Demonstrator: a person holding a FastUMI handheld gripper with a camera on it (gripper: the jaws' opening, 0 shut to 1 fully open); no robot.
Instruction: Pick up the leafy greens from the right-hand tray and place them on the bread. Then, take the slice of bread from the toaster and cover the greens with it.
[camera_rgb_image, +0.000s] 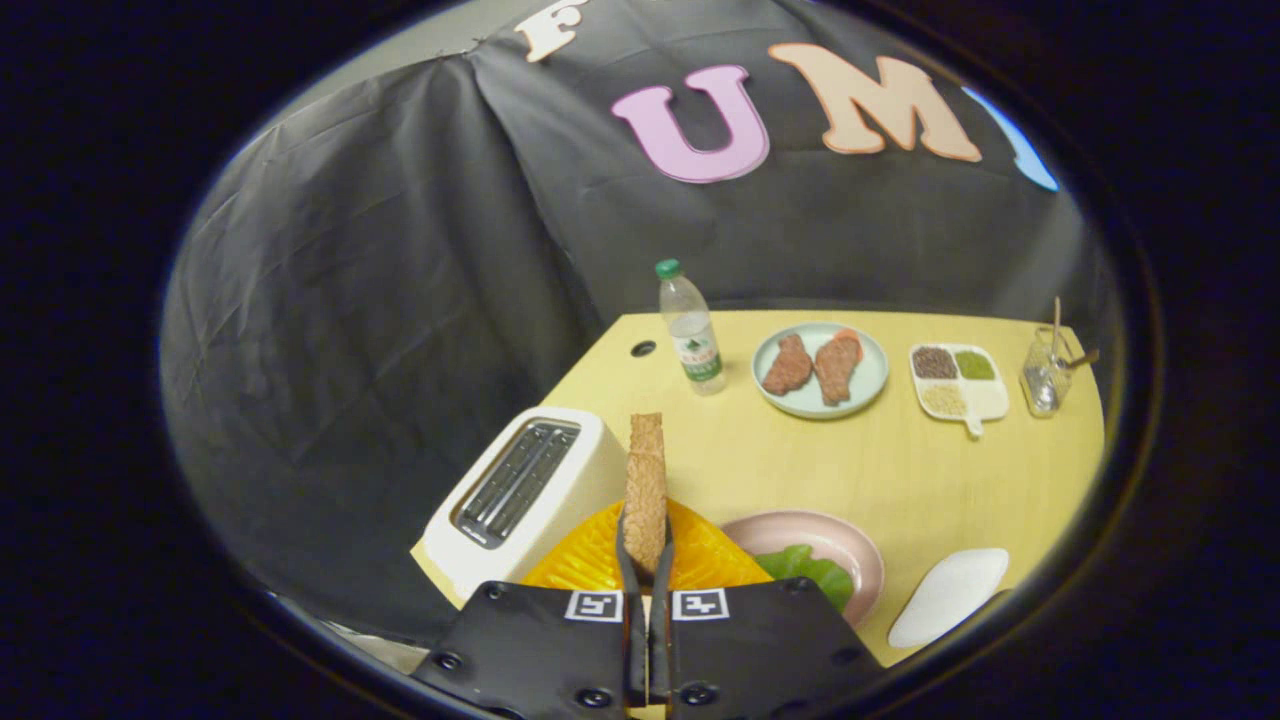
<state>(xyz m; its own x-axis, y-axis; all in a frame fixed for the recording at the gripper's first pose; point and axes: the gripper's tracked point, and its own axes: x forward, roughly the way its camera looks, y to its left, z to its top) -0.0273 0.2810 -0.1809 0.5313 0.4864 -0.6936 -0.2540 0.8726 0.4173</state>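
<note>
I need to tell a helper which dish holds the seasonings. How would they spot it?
Start at the water bottle on the table's far side, well beyond the fingers shut on the bread slice. Next comes the plate of meat, then the divided dish. It alone has compartments with separate fillings.

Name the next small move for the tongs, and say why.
Probably swing the tongs right and lower them toward the pink plate. Their fingers are shut on the slice of bread, which stands on edge above the orange tray beside the toaster. The leafy greens lie on that plate with no slice over them yet.
</note>
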